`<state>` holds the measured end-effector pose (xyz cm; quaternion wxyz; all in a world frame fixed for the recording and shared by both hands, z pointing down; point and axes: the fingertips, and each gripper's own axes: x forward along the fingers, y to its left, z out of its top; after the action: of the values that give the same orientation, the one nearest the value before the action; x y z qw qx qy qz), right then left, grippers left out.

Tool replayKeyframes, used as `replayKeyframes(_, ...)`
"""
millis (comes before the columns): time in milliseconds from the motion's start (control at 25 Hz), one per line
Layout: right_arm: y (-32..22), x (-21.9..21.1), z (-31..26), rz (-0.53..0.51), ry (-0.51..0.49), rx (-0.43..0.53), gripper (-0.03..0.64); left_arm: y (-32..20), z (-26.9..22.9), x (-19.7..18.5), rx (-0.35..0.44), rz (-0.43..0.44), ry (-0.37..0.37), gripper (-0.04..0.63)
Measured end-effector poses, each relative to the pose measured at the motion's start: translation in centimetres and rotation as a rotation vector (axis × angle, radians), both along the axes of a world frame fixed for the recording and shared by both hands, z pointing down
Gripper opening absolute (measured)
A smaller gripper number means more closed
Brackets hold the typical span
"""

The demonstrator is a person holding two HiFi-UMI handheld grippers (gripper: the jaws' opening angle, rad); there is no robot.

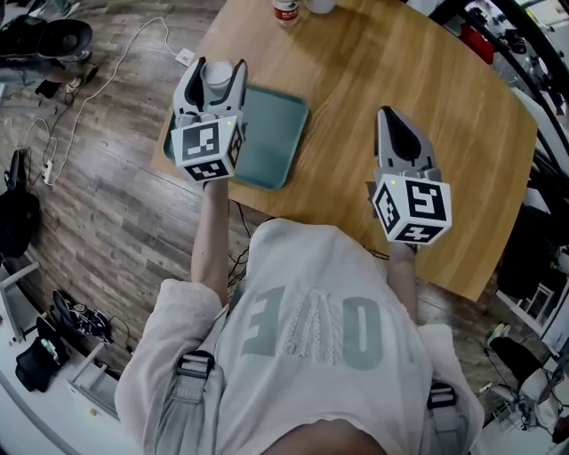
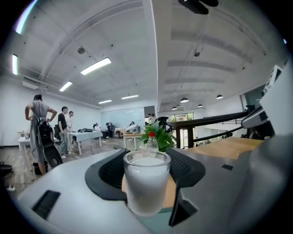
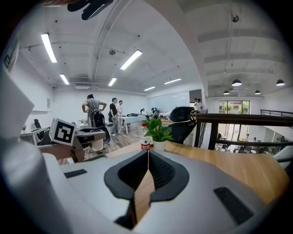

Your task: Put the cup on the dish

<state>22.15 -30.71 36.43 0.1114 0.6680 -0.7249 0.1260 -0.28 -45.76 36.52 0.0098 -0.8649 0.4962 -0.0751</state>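
One cup [image 1: 216, 80], one green tray [image 1: 276, 147], one wooden table [image 1: 400, 71], one bottle [image 1: 285, 11] (red cap), one potted plant [image 3: 157, 130]. Two grippers: the left gripper [image 1: 214, 71] and the right gripper [image 1: 388, 115]. Three standing people [image 2: 61, 128] behind.

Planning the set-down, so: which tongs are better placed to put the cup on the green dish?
Left. The left tongs are shut on the cup, above the green dish at its edge. The right tongs are shut on nothing, over the table off to the side.
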Motion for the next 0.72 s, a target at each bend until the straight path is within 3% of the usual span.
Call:
replayKeyframes(120,-0.2,0.4,0.7,0.008,0.018,-0.026,0.02,-2.1,3.1,-2.3,-0.053,-0.061,0.032,0.276)
replayKeyframes(240,-0.5,-0.4,1.1,0.005,0.02,-0.04,0.02,-3.6,5.4,-4.7,-0.069,-0.103,-0.003,0.276)
replayKeyframes(440,-1.2,-1.0,1.3,-0.014,0.031,-0.059,0.02,-5.6,7.9,-6.4,-0.082,-0.123,-0.054,0.276)
replayKeyframes(720,-2.4,-1.9,1.5,-0.048,0.01,-0.064,0.02,-7.5,9.9,-7.9,-0.107,-0.156,-0.047,0.276)
